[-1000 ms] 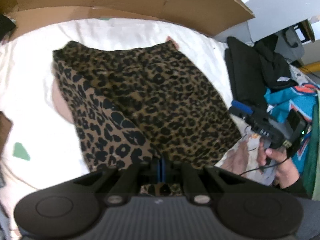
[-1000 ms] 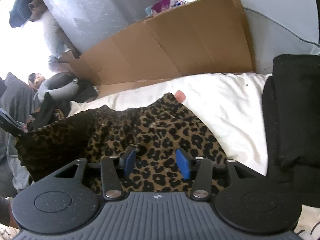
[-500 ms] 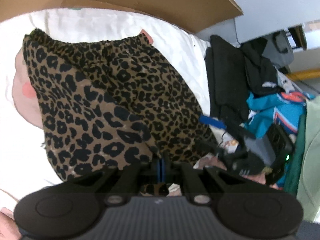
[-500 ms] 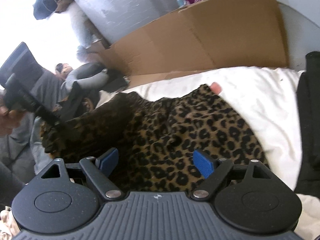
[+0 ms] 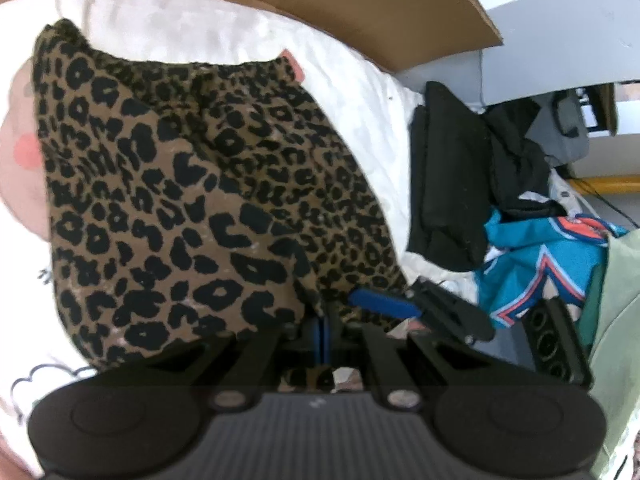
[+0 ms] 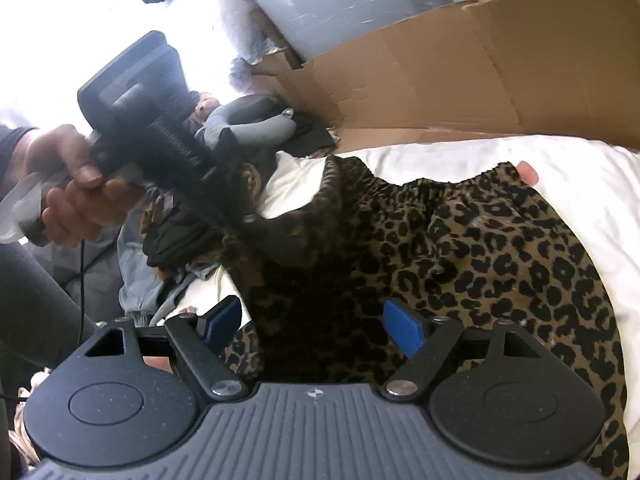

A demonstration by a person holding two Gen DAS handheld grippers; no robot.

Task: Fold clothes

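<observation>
At the bottom centre of the left wrist view, the left gripper (image 5: 322,334) has its blue pads pressed together on a pinch of the leopard-print garment (image 5: 192,200), whose fabric rises from the pinch and spreads up across the left and middle of the frame. Just right of that pinch, the right gripper (image 5: 404,312) comes in from the lower right, one blue pad lying against the garment's near edge.

In the right wrist view, the right gripper (image 6: 316,326) fills the bottom of the frame, its jaws wide and at this moment closing a little; the leopard-print garment (image 6: 480,248) lies beyond and between the pads, and neither pad presses on it. The garment covers the centre and right, its gathered waistband toward the upper middle, resting on a white bed sheet (image 6: 440,160).

At the left of that frame, a hand (image 6: 68,188) holds the left gripper's handle, and the tool slants down to the right into a lifted fold of the print.

Farther back, brown cardboard (image 6: 460,72) stands behind the bed. In the left wrist view, a black garment (image 5: 448,184) lies at the sheet's right edge, with a teal jersey (image 5: 532,256) to its lower right.
</observation>
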